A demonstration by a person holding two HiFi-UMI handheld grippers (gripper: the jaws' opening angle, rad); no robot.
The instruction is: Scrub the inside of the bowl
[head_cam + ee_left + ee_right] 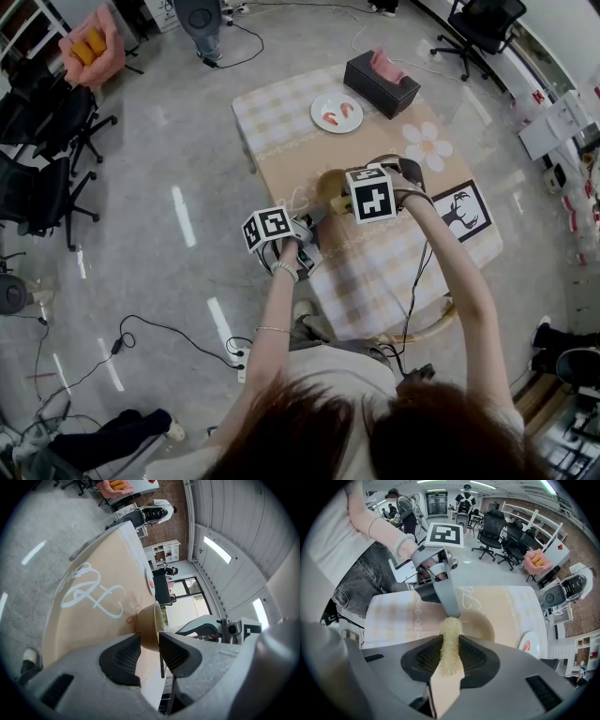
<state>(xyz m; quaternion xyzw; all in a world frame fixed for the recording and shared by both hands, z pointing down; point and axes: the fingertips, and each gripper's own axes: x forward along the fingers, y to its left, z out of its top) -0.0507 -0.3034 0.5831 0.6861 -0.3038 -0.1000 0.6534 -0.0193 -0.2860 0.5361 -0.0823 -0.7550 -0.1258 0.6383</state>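
Bowl [149,629] rim between left jaws; scrubber [450,641] between right jaws

One desk [281,112] under a checked cloth. On it: one tan bowl [330,186], one white plate [336,130] carrying two reddish pieces [330,116], one black tissue box [375,86], one daisy-shaped mat [427,145] and one black-and-white printed card [464,208]. One loofah scrubber [450,634]. Two handheld grippers: the left tongs [149,641] and the right tongs [450,640]. Two marker cubes [266,227] [371,194], one per gripper. One person [337,367]. Three black office chairs [42,117] [37,197] [483,23] on the floor (more may crowd the dark left edge, too tangled to count).
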